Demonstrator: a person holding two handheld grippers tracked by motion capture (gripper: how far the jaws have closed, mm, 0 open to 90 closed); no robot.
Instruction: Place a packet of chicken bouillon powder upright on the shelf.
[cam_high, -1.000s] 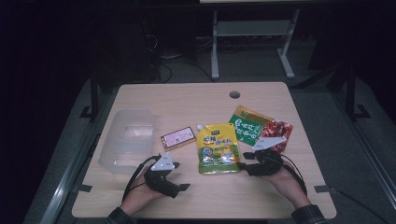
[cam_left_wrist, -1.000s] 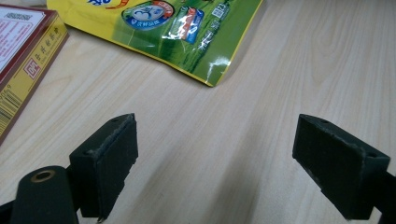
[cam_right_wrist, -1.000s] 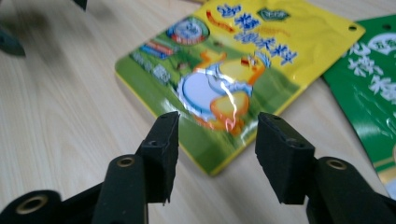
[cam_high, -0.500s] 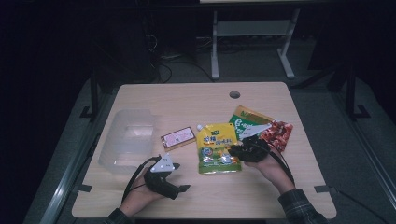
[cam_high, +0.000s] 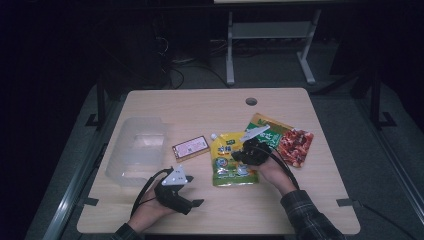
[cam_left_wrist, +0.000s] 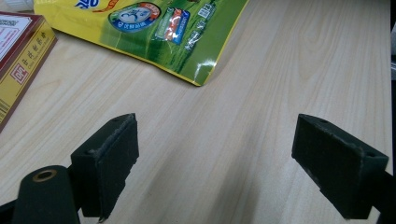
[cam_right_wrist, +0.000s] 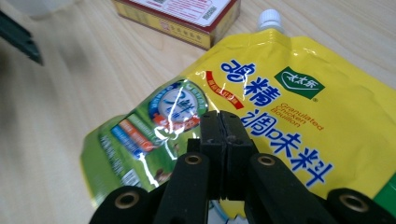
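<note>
A yellow spouted seasoning pouch (cam_high: 230, 159) lies flat at the table's middle. My right gripper (cam_high: 239, 155) hovers over its right half, jaws shut with nothing between them; in the right gripper view the closed tips (cam_right_wrist: 226, 122) sit just above the pouch's printed face (cam_right_wrist: 280, 107). My left gripper (cam_high: 192, 205) rests near the front edge, left of the pouch, open. In the left gripper view its pads (cam_left_wrist: 112, 154) stand wide apart over bare wood, with the yellow pouch's corner (cam_left_wrist: 154, 28) ahead.
A red-and-yellow flat box (cam_high: 190, 148) lies left of the pouch. A green pouch (cam_high: 267, 132) and a red snack bag (cam_high: 296, 146) lie to its right. A clear plastic container (cam_high: 137, 150) stands at the left. A cable hole (cam_high: 251, 101) marks the table's far side.
My right gripper has moved left, from over the red and green bags to above the yellow pouch. The left gripper has stayed almost still.
</note>
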